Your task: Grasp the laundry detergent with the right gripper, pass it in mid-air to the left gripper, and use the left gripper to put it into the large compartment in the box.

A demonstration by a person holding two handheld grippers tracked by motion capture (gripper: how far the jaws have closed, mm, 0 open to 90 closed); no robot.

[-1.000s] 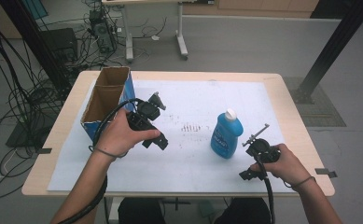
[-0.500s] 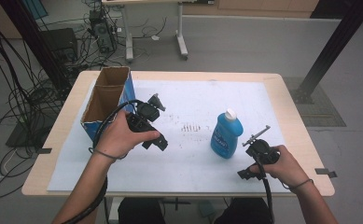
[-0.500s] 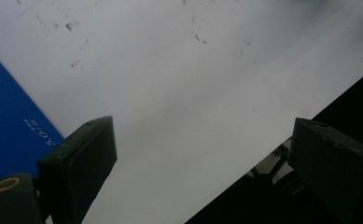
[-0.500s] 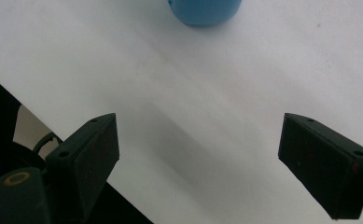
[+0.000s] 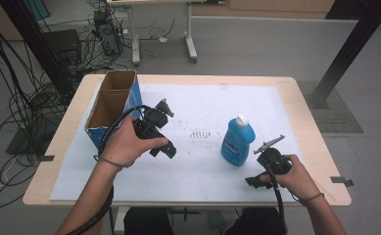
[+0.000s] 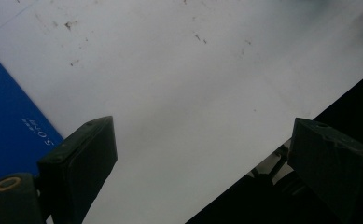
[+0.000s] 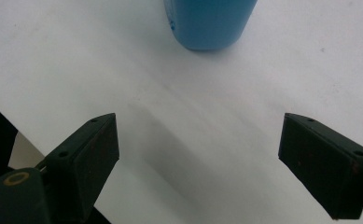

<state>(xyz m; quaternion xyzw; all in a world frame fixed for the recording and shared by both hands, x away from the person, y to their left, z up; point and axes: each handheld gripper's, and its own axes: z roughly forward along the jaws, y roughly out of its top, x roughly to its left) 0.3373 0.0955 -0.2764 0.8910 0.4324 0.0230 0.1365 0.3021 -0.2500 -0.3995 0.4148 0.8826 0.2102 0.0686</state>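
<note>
Here we see, in the high view, a blue bottle [image 5: 237, 142] with a white cap, smooth plastic and rounded at the shoulders, upright on the white sheet [image 5: 202, 171] toward the right edge of the bench [image 5: 303, 127]. The right tongs [image 5: 269, 147] sit just beside it, nearer the front edge; the left tongs [image 5: 164, 108] are well apart, by a cardboard box [image 5: 110, 105]. In the left gripper view, the left tongs [image 6: 202, 154] stand spread, empty. In the right gripper view, the right tongs [image 7: 200, 158] stand spread, the bottle's base [image 7: 209, 23] ahead.

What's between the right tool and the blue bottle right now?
Nothing: in the right gripper view, only bare white sheet lies between the open right tool and the blue bottle.
</note>
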